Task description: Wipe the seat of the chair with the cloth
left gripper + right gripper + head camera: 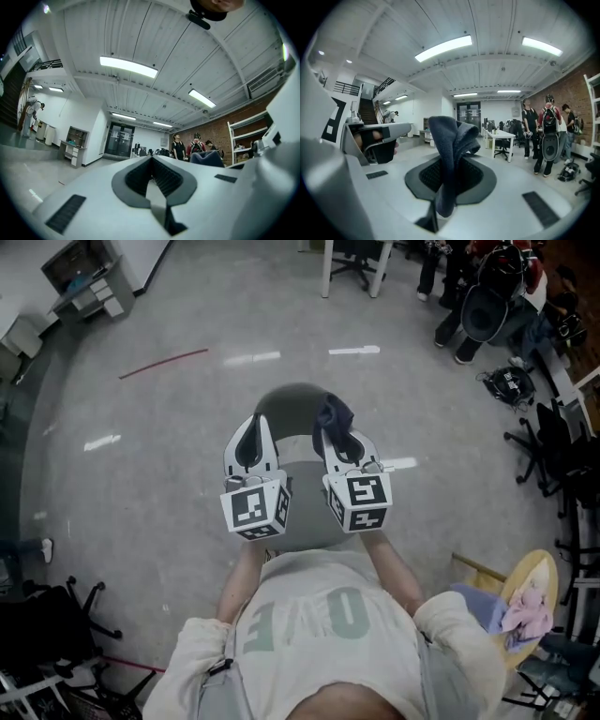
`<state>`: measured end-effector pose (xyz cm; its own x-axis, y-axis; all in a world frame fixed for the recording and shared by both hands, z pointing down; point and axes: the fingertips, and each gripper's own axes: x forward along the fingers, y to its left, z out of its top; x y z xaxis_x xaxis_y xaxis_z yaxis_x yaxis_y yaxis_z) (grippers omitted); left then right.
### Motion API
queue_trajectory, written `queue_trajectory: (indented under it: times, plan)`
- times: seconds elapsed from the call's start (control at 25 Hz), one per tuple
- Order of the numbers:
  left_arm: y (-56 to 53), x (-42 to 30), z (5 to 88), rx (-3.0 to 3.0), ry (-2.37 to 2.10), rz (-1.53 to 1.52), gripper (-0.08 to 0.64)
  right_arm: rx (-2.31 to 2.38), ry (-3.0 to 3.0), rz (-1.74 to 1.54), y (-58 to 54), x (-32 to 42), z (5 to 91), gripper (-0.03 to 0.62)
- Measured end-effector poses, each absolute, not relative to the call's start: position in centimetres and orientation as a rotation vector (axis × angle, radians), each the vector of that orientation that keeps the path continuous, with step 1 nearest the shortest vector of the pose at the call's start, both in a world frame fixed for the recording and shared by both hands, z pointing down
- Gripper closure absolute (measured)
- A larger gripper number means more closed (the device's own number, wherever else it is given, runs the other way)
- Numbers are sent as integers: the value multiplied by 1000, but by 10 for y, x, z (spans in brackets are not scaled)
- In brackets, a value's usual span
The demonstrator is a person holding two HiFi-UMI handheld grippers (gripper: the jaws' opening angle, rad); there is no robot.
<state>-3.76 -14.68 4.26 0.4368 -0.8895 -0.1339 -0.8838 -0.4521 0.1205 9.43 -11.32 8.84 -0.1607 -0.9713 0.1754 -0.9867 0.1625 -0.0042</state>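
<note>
Right tongs [446, 180] around cloth [451, 136]

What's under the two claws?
A grey chair seat lies below the left claw and the right claw, which grips the dark cloth. They cover much of it; its legs are hidden.

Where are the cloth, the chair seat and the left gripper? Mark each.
cloth [451, 136]: right gripper view, its bunched fold above the jaws.
chair seat [305, 526]: head view, its bare grey near part.
left gripper [151, 163]: left gripper view, where its fingertips meet.
</note>
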Motion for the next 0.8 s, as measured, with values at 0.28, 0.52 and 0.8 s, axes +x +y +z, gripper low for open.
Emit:
queue_trajectory:
  times: [0.28, 0.52, 0.8]
  plan:
    - [-147, -54, 25, 2654, -1644, -324, 545, 1975, -2355, 159, -114, 85, 67, 543]
    - [-135, -50, 28, 2676, -1605, -324, 545, 1970, -2381, 153, -105, 78, 63, 543]
    - [-117, -47, 21, 2689, -1586, -349, 545, 1940, -2408, 115, -90, 72, 53, 543]
